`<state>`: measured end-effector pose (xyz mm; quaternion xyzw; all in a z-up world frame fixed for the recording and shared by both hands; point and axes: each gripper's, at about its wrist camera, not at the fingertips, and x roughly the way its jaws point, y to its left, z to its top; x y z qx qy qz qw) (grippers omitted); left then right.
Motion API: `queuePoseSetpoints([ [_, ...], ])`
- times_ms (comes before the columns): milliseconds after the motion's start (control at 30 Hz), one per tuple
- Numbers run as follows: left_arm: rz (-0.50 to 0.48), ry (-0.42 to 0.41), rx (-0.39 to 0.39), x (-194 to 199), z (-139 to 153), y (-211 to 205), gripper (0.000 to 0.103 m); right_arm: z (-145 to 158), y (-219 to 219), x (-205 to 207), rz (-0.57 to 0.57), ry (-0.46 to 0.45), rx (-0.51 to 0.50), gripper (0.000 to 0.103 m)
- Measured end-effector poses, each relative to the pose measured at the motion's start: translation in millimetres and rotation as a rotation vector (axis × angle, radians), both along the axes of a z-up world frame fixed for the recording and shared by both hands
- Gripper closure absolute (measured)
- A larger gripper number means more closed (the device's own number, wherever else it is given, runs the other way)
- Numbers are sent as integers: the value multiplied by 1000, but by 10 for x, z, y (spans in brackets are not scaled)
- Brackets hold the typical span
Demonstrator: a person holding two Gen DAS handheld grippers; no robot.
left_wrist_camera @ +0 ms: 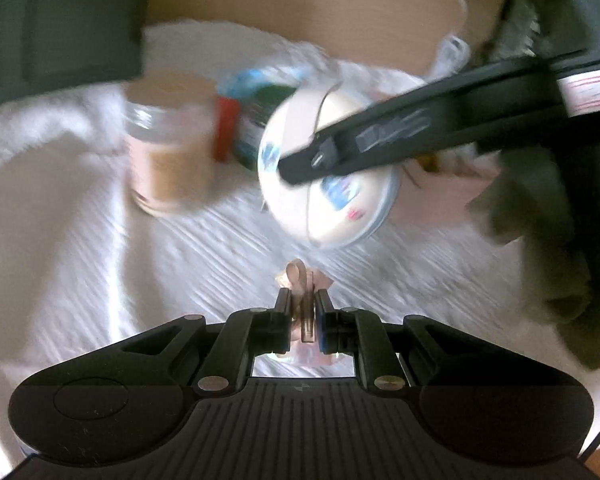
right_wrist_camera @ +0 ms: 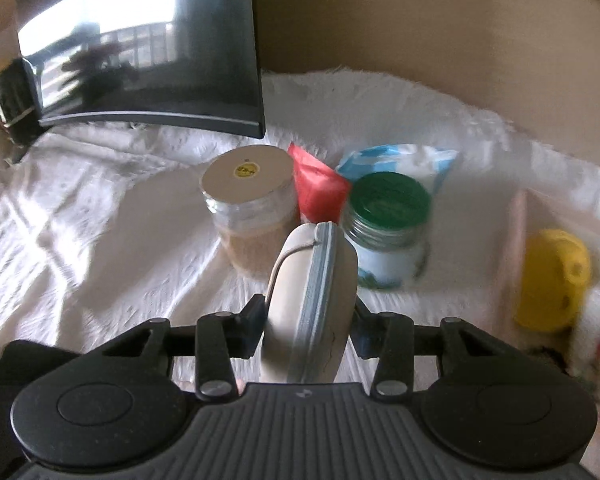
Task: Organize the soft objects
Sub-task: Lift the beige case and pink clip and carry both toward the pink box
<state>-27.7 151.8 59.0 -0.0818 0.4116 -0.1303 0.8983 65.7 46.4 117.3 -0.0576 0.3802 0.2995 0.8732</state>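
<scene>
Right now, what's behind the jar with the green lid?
Behind the green-lidded jar leans a blue-and-white packet, with a red packet beside it. The jar hides their lower parts.

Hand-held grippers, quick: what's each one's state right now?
Left hand-held gripper: closed on a small pink item; what it is cannot be told.
Right hand-held gripper: closed on a round zip pouch.

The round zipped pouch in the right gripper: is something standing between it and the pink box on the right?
Nothing visible does. The pouch is gripped above the white cloth; the jars stand ahead, the pink box is off to the right, bare cloth between.
</scene>
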Motion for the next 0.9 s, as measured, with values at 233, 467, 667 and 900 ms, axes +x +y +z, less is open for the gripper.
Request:
queuePoseSetpoints([
  [233,-178,58,-47,24,-74,-498,88,105,-891,-529,-140,-19,0,60],
  [467,-359,57,-76,281,20,-1046,88,-64,-1760,-817,-389,-2,-41,60],
  [667,-389,-55,-96,751,395,-1316,88,-113,-2252,-1040,-551,0,-8,60],
  [900,-353,-190,-132,1564,944,-1626,87,-110,-2437,-1117,-623,-15,10,60],
])
